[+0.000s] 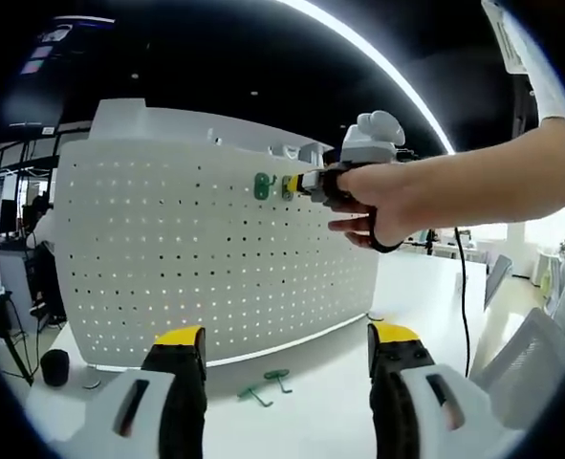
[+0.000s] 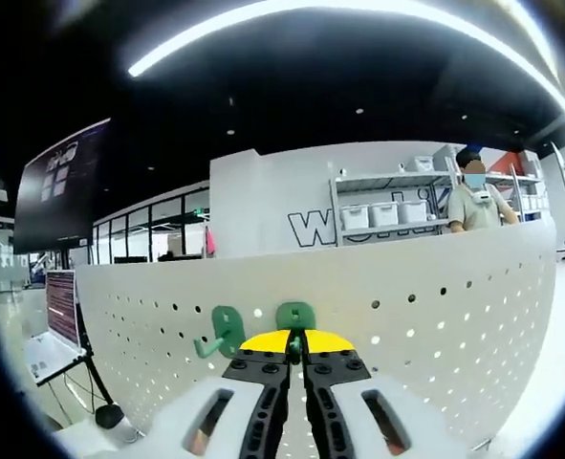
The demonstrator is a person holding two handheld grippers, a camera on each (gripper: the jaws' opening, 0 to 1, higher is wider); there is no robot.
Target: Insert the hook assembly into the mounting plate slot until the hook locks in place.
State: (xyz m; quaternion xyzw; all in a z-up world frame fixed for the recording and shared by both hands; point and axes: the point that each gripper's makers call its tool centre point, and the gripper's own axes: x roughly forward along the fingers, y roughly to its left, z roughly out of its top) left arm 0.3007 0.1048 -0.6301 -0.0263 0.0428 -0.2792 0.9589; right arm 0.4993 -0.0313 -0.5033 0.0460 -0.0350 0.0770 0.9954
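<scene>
Right gripper (image 2: 295,349) clamps green hook (image 2: 294,316) against pegboard (image 2: 454,306).

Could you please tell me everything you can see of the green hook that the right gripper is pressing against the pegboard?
The green hook looks like moulded plastic, with a flat rounded plate lying against the white pegboard near its upper edge. The right gripper is shut on its lower part, yellow-tipped jaws together, so anything below the plate is hidden. A second green hook, its curved arm pointing sideways, sits just beside it on the board. In the left gripper view both hooks appear high on the board.
</scene>
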